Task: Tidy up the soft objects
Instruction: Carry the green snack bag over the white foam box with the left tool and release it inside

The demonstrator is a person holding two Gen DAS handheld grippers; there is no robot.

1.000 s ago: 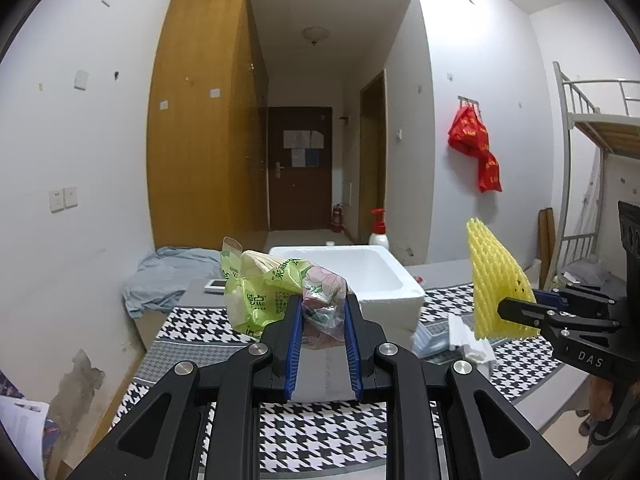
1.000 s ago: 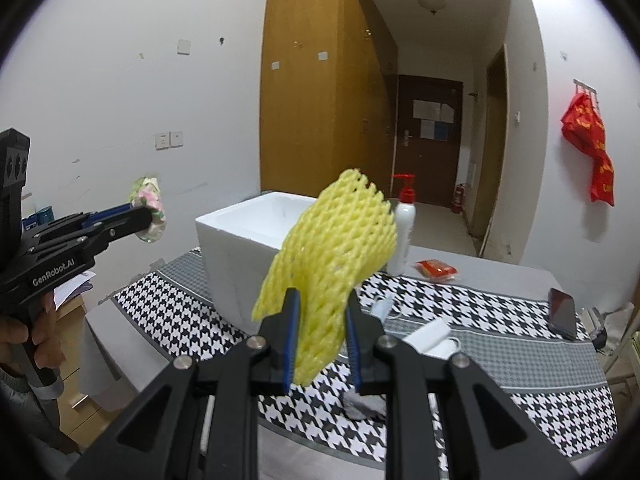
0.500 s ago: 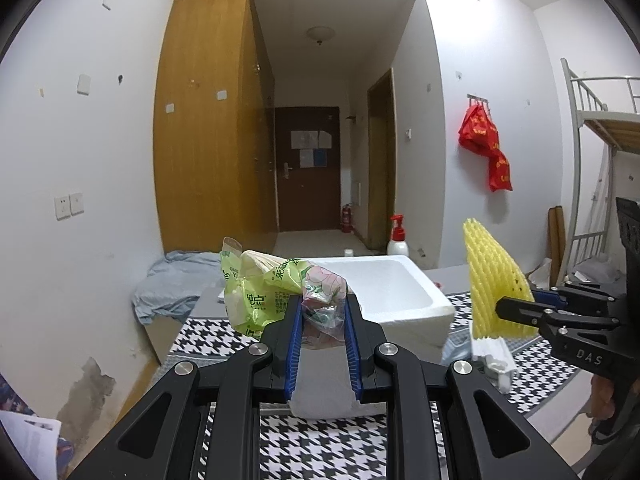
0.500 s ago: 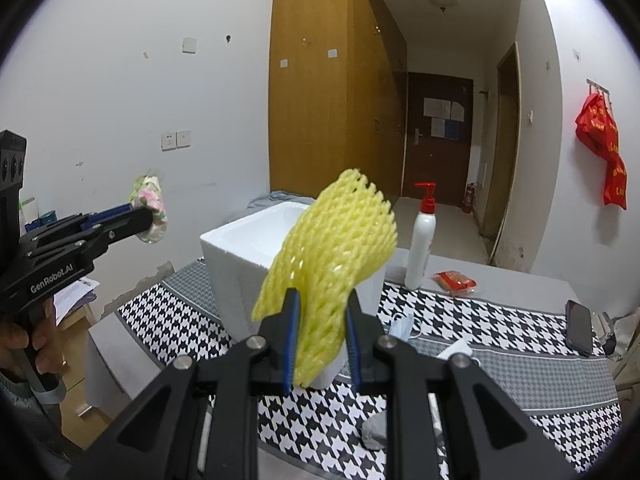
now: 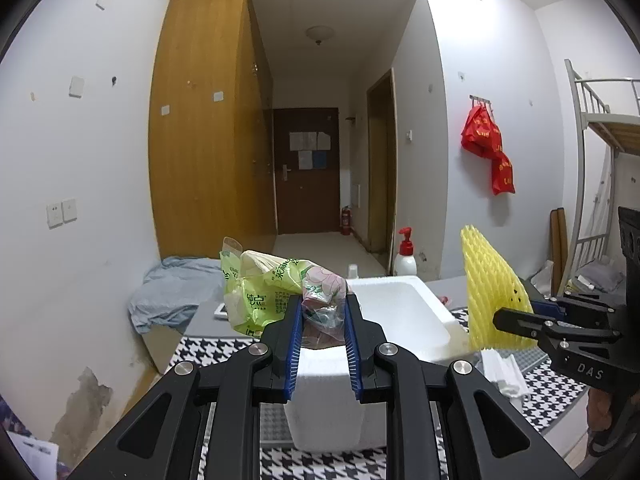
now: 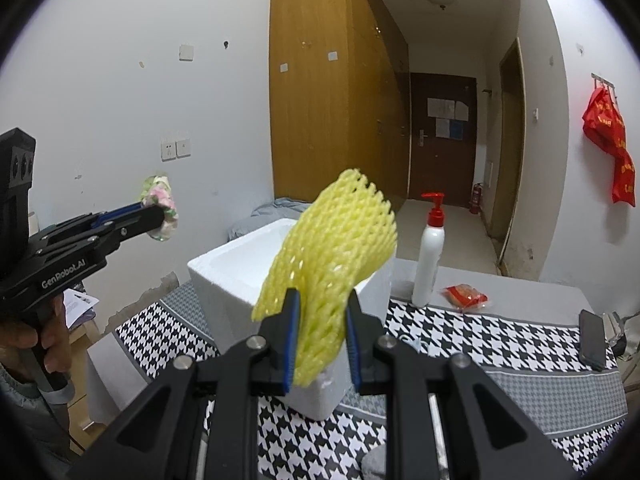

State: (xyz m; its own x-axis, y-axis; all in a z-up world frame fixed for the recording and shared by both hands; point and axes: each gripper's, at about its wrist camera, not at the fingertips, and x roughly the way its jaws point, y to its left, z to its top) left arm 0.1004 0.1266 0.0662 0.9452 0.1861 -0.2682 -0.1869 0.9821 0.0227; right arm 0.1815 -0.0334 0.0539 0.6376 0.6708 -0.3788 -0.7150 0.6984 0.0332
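My left gripper (image 5: 323,312) is shut on a crumpled green and pink plastic packet (image 5: 276,292), held in the air just short of the white foam box (image 5: 396,316). In the right wrist view the same gripper (image 6: 158,216) and its packet (image 6: 162,200) hang left of the box (image 6: 240,256). My right gripper (image 6: 322,316) is shut on a yellow foam net sleeve (image 6: 336,248), which stands up in front of the box. That sleeve (image 5: 492,292) also shows at the right of the left wrist view, beside the box's right wall.
The table has a black and white houndstooth cloth (image 6: 460,336). On it stand a white pump bottle with a red top (image 6: 430,256), a red sachet (image 6: 464,296) and a dark phone (image 6: 592,336). White tissue packs (image 5: 500,368) lie right of the box. A hand (image 6: 40,344) grips the left tool.
Both grippers have moved forward towards the foam box, which now looks larger and nearer. Each keeps its grip, on the packet and on the yellow sleeve.
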